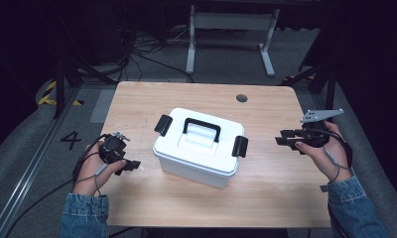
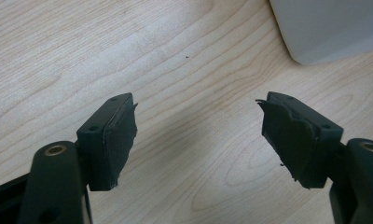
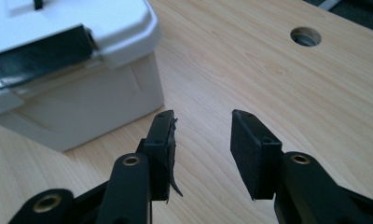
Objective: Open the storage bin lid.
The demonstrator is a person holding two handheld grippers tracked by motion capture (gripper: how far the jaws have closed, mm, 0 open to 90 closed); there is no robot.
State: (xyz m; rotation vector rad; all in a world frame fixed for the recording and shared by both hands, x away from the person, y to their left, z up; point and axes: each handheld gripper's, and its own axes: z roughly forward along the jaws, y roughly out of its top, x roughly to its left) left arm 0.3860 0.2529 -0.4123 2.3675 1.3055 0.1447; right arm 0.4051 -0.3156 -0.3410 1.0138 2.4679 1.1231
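Setting: a light wooden table (image 1: 137, 106) seen from above, with a person's two denim-sleeved forearms coming in from the 6 o'clock edge, one handheld gripper in each hand.

Box: a white plastic storage box (image 1: 199, 163) sits near the table's middle, slightly turned, its lid on. A black carry handle (image 1: 202, 127) lies across the lid.

Latches: a black latch (image 1: 163, 125) at the box's 10 o'clock end and a second black latch (image 1: 239, 146) at its 3 o'clock end; both look folded against the box, so the lid appears fastened.

Left gripper: the left gripper (image 1: 129, 165) rests low at the box's 9 o'clock side, near it but apart. In the left gripper view its jaws stand wide with bare wood between them, and a corner of the box shows at 1 o'clock.

Right gripper: the right gripper (image 1: 282, 140) hovers at the box's 3 o'clock side, aimed toward the nearer latch and apart from it. In the right gripper view its jaws are parted moderately and hold nothing; that latch shows at 10 o'clock.

Other detail: a round cable hole (image 1: 241, 98) in the table at 1 o'clock from the box.

Step in hand: by my reading, the approach, with both tools flanking the box and nothing touched yet.

Next move: likely each gripper closes in on its own latch and catches the lower edge to flip it outward; the right one needs to swing toward 10 o'clock in its own view, and the box may slide if only one side is pulled.
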